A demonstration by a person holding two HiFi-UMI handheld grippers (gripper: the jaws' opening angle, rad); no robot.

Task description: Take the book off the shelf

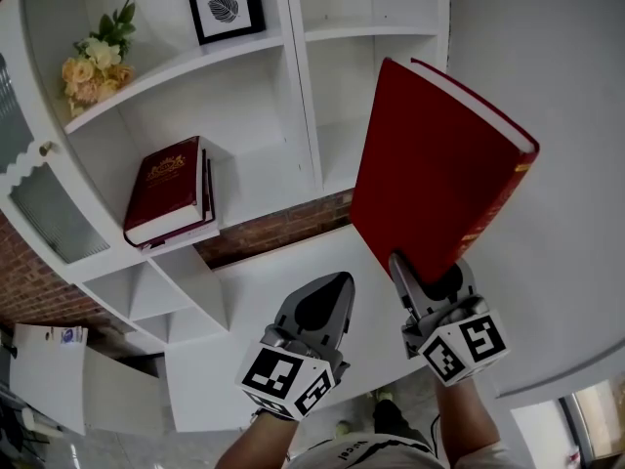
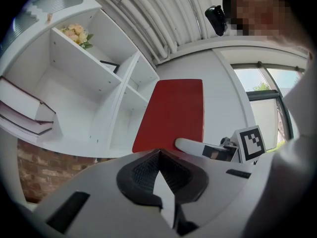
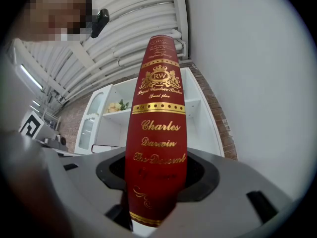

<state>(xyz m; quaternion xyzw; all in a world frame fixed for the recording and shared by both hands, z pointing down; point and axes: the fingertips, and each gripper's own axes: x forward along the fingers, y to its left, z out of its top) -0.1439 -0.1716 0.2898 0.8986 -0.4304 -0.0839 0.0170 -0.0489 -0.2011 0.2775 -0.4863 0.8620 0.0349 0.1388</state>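
Note:
My right gripper [image 1: 422,274] is shut on the lower end of a red hardback book [image 1: 435,174], holding it upright in the air in front of the white shelf unit [image 1: 293,106] and apart from it. In the right gripper view its gold-lettered spine [image 3: 157,128] stands between the jaws of that gripper [image 3: 156,170]. My left gripper [image 1: 335,289] hangs just left of the book, shut with nothing in it. In the left gripper view, beyond that gripper [image 2: 158,157], the book's cover [image 2: 173,113] shows to the right of the shelf unit [image 2: 99,93].
A stack of dark red books [image 1: 171,191] lies in a lower left compartment, also visible in the left gripper view [image 2: 25,117]. Flowers [image 1: 95,59] and a framed picture [image 1: 226,3] stand on a higher shelf. A brick strip [image 1: 283,228] runs below, and a plain white wall [image 1: 566,86] fills the right.

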